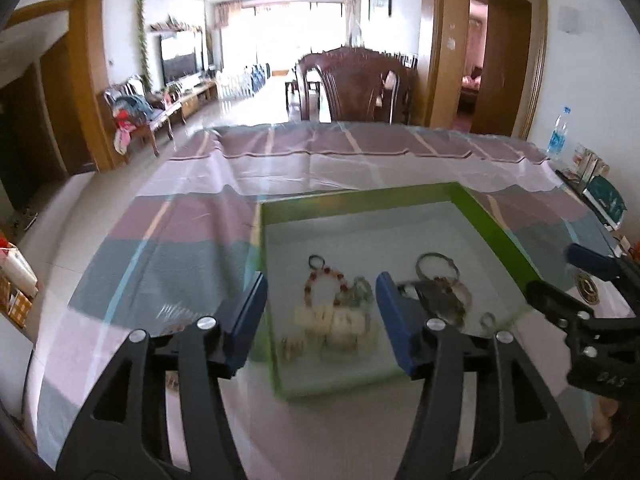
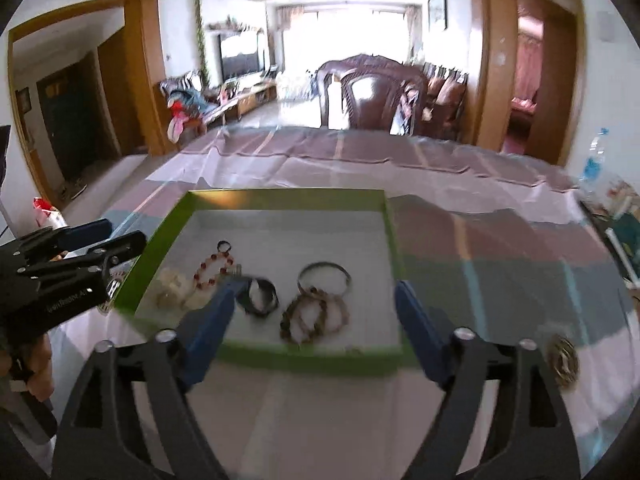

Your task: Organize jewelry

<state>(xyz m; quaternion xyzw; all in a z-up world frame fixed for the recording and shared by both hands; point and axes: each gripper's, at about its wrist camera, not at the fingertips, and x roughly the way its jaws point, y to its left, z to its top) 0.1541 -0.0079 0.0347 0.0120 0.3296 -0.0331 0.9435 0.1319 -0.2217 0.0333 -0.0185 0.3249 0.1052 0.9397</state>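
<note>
A green-rimmed tray (image 1: 360, 200) (image 2: 280, 196) with a white floor lies on the striped tablecloth. Inside it are a red bead bracelet (image 2: 212, 268) (image 1: 324, 284), a pile of white beads (image 1: 340, 324) (image 2: 172, 288), a black band (image 2: 260, 296), a silver bangle (image 2: 324, 276) (image 1: 436, 264) and brown bead bracelets (image 2: 316, 316). My left gripper (image 1: 322, 284) hangs open over the tray's near left part, holding nothing. Over the near right part my right gripper (image 2: 320, 286) stands wide open and empty. Each gripper also shows at the edge of the other's view.
A round gold ornament (image 2: 562, 360) (image 1: 588, 292) lies on the cloth right of the tray. A water bottle (image 1: 560, 132) and boxes stand at the table's far right edge. A dark wooden chair (image 1: 356, 84) stands behind the table.
</note>
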